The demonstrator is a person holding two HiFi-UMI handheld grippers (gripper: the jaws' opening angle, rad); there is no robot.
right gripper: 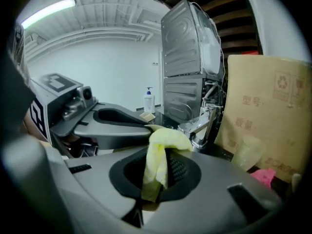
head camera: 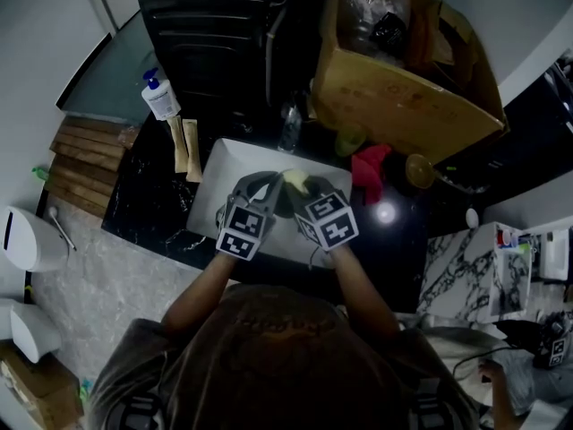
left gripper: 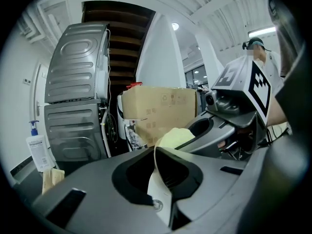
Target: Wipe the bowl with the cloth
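"Left tool, holding what?"
"Clamped on the rim of a white bowl. The right tool pinches a yellow cloth just beside that rim. Both hang over the white sink."
"And the room?"
"Black marble desk, white walls, stacked steel machines behind."
"Containers?"
"A cardboard box beyond the sink has plastic bottles in it. A soap bottle stands at the left."

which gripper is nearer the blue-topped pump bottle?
Left. The left gripper hangs over the sink, right of the pump bottle; the right gripper sits farther right, past the left one.
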